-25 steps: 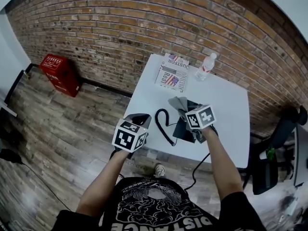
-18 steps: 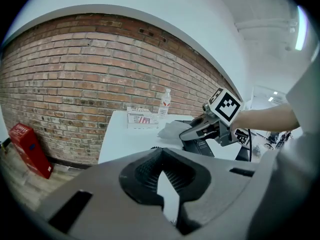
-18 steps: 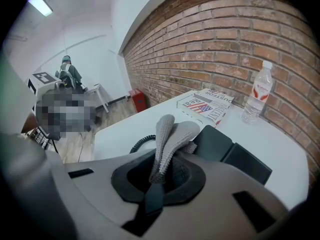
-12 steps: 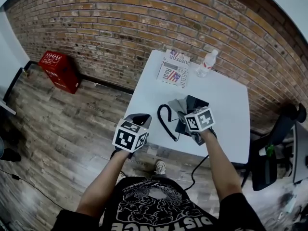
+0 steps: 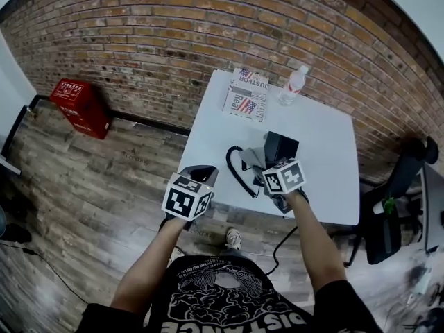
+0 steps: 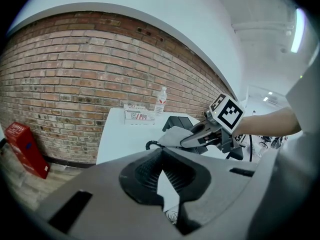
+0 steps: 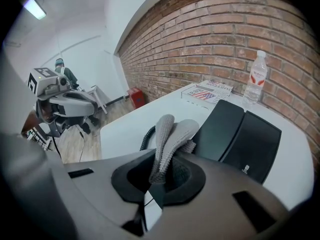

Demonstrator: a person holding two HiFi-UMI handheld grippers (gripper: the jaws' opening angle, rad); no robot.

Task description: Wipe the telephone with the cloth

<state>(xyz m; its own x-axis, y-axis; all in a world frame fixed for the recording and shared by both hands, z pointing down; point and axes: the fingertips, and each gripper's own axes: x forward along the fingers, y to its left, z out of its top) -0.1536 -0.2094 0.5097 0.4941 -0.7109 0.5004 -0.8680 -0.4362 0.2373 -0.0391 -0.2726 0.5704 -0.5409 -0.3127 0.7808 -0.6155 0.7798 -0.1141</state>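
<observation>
We are holding the right gripper [image 7: 160,176] over the near part of the white table [image 5: 326,137], and its jaws are clamping a folded grey cloth [image 7: 172,134]. The free end of the cloth is pointing away from us and is meeting the near left side of the black telephone [image 7: 240,134]. The telephone is lying flat around the middle of the table, with its coiled cord [image 5: 236,172] curling off to its left. We are keeping the left gripper [image 6: 162,176] off the table's near left edge, above the wooden floor [image 5: 104,186]. Its jaws are pressed together with nothing between them. At the far edge of the table a printed paper [image 5: 246,103] is lying beside an upright water bottle [image 5: 292,85], which is standing to its right.
</observation>
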